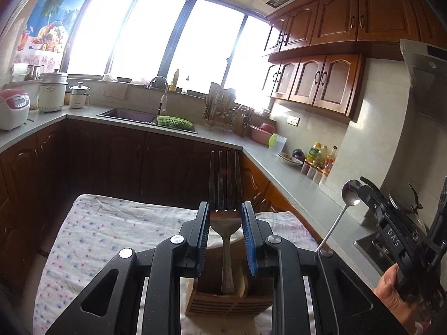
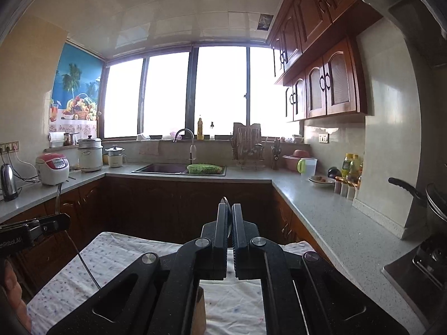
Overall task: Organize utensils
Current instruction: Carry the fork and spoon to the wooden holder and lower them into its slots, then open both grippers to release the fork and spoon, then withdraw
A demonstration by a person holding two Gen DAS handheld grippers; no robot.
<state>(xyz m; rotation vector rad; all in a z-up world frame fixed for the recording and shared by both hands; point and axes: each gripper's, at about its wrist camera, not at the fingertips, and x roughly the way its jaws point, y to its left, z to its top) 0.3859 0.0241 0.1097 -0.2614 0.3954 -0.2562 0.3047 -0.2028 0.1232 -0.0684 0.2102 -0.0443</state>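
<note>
A: Status of the left gripper [image 1: 225, 217]?

B: In the left wrist view its blue-padded fingers [image 1: 249, 240] pinch a fork [image 1: 225, 215] at the neck below the tines. The fork stands upright at frame centre, tines up. Its handle end sits low in the frame, at the top of a slatted wooden utensil holder [image 1: 223, 304]; whether it touches the holder cannot be told. The holder stands on a dotted white cloth [image 1: 111, 223].

A: And the right gripper [image 2: 229, 220]?

B: In the right wrist view its fingers are pressed nearly together on the edge-on bowl of a spoon [image 2: 226, 209] at frame centre. The handle is hidden there.

A: Does the other camera resolve that?

B: Yes. The left wrist view shows the right gripper [image 1: 366, 192] at the right edge with the spoon [image 1: 350, 192] in full: bowl at the fingertips, thin handle slanting down to the lower left. A hand [image 1: 391, 290] grips the tool body at lower right.

A: What is exclusive to the right wrist view?

B: The left gripper [image 2: 60, 220] from the side, at the left edge, with the fork's handle [image 2: 83, 262] slanting below it. Only a corner of the holder [image 2: 199, 307] appears, bottom centre
</note>
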